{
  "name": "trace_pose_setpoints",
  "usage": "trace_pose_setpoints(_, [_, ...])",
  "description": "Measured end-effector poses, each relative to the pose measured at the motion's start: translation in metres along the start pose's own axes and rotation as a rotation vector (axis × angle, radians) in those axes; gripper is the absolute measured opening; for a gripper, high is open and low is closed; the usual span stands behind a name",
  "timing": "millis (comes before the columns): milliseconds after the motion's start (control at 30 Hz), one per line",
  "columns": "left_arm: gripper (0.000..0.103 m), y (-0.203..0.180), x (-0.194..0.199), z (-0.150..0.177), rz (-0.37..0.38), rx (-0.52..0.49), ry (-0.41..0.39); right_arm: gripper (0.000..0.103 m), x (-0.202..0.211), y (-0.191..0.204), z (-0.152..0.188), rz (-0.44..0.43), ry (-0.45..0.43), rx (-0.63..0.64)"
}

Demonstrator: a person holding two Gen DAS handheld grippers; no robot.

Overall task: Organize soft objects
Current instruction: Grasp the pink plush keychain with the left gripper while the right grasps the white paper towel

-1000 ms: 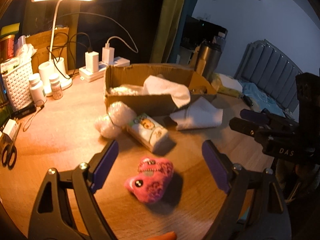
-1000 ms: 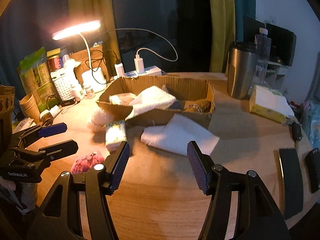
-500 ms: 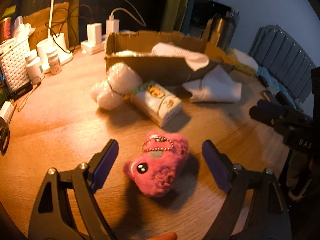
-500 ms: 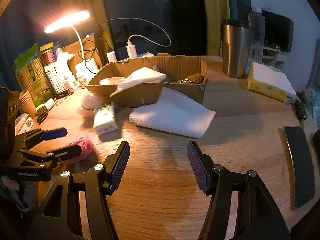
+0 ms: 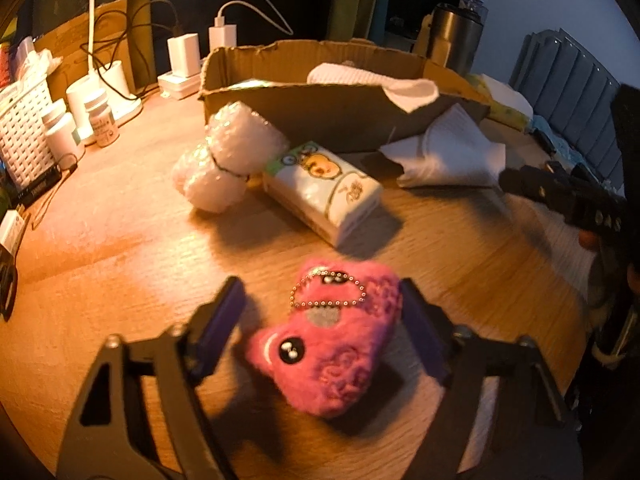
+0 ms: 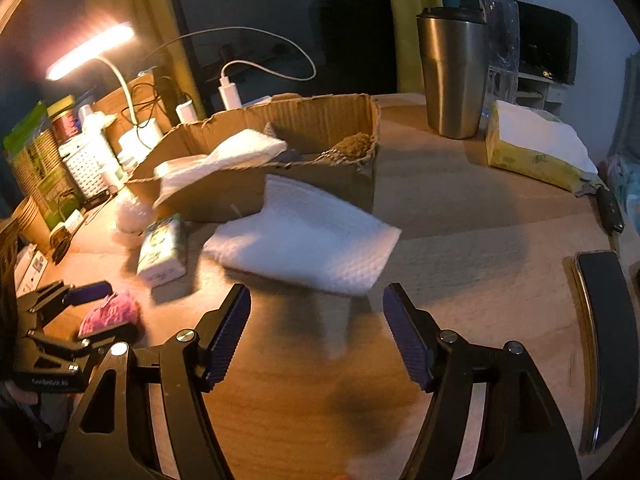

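On the worktop (image 5: 100,240), in front of the cardboard box (image 5: 320,116), lies the pink plush toy (image 5: 332,344). It sits between the closing fingers of the left gripper (image 5: 320,328), the right finger just touching its fur, the left one apart. Nearer the box, the right gripper (image 6: 316,332) has empty, opening fingers short of the white cloth (image 6: 304,248).

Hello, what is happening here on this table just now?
A person is tidying soft things into the cardboard box. The left gripper is closing around the pink plush toy, which lies on the wooden table; its pads are not clearly pressing yet. The right gripper is opening, empty, before the white folded cloth.
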State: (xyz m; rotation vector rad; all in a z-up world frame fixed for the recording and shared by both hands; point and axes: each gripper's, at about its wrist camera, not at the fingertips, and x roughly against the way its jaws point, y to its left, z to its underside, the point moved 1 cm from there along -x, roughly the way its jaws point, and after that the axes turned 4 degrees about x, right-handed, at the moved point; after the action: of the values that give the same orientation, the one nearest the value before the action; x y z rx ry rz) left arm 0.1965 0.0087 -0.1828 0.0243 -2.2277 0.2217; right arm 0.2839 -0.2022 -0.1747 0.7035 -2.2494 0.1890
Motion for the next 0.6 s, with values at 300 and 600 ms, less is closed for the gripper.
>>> trace_pose_setpoints(300, [0.044,-0.003,-0.001,-0.005,0.006,-0.019,-0.005,0.073,-0.02,-0.009,-0.015,-0.01,0.018,-0.021])
trace_pose_setpoints(600, [0.043,0.005,0.01,-0.012,0.036,0.012,-0.04,0.082,-0.026,0.008,-0.031,0.007,0.001,0.009])
